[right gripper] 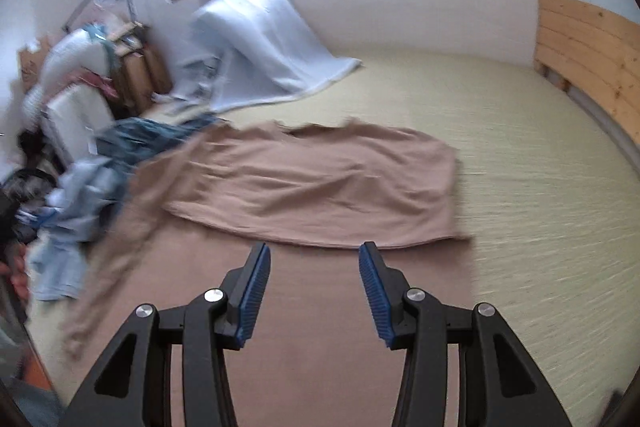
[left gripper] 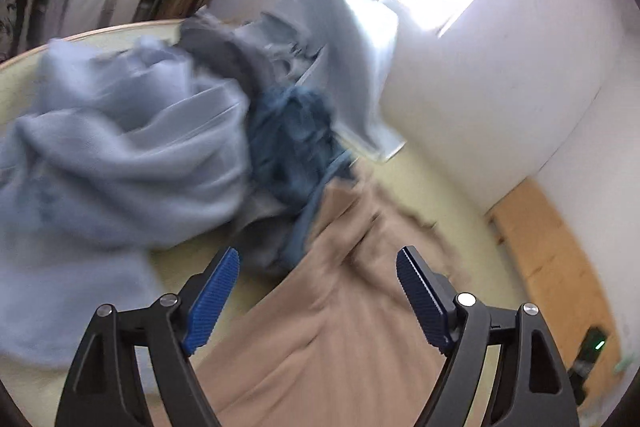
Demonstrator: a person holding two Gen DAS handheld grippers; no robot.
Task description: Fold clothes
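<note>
A tan garment [right gripper: 320, 183] lies spread on the pale yellow-green bed [right gripper: 520, 147], its far part folded over toward me. It also shows in the left wrist view [left gripper: 340, 307], running under the gripper. My left gripper [left gripper: 320, 263] is open and empty just above the tan cloth. My right gripper [right gripper: 314, 259] is open and empty above the near part of the tan garment. A heap of light blue clothes [left gripper: 120, 155] and dark blue denim [left gripper: 292, 139] lies left of the left gripper; the heap also shows in the right wrist view [right gripper: 80, 195].
A pale blue blanket [right gripper: 256, 43] leans against the white wall under the window. A wooden headboard [right gripper: 592, 55] bounds the bed at the right. Boxes and clutter [right gripper: 132, 67] stand at the far left. Both views are blurred by motion.
</note>
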